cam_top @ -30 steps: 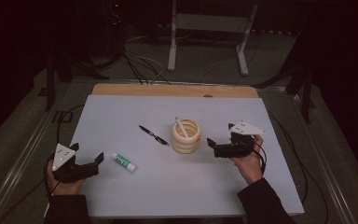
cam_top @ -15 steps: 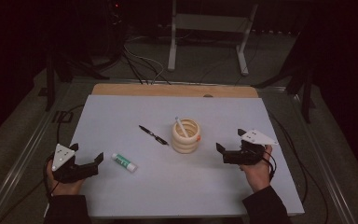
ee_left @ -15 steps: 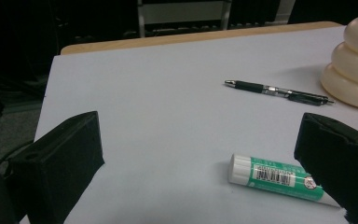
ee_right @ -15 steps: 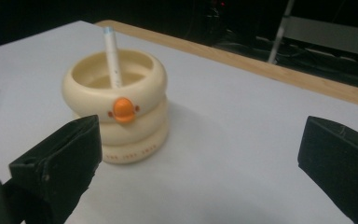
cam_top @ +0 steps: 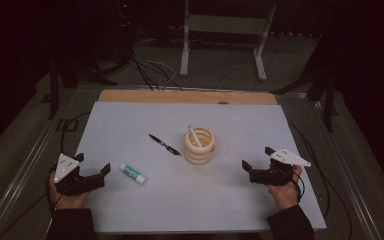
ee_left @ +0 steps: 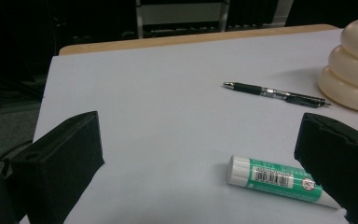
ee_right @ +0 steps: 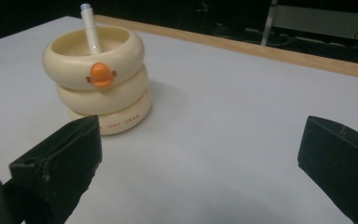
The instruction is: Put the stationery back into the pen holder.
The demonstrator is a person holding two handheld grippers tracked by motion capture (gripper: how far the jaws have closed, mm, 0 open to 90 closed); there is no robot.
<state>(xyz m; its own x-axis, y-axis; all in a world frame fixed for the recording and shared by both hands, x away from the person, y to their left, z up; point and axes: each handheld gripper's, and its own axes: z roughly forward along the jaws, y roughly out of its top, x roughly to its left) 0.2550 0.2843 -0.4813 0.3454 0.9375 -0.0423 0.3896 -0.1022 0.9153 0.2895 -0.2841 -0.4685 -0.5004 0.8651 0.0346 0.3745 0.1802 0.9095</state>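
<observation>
At a white-topped table (cam_top: 220, 200) edged by a wooden strip (cam_top: 187, 96) on its far side, we hold our left gripper (cam_top: 91, 169) low at the near left corner and our right gripper (cam_top: 256, 158) low at the near right, both with jaws spread wide and nothing between them. A green-and-white glue stick (cam_top: 132, 173) lies flat just beside the left gripper, apart from it, its white cap toward that gripper. Farther in, a black pen (cam_top: 164, 144) lies slantwise, one end near the cream ringed holder (cam_top: 199, 145) that stands upright at mid-table with a white pen (cam_top: 194, 135) leaning inside it. Bare tabletop separates the right gripper from the holder, and nothing stands between either gripper and the things nearest it. Beyond the table, cables (cam_top: 150, 67) trail over the dark floor past a grey metal stand (cam_top: 223, 35). From the left gripper view we read the barcode on the glue stick (ee_left: 279, 181), its tail end slipping behind the right-hand jaw, with the black pen (ee_left: 276, 93) lying past it and the holder (ee_left: 352, 70) cut by the frame's edge. The right gripper view gives us the holder (ee_right: 100, 88) face on: three stacked rings, an orange duck bill on the top one and faint lettering on the lowest, details too small to make out in the high view.
</observation>
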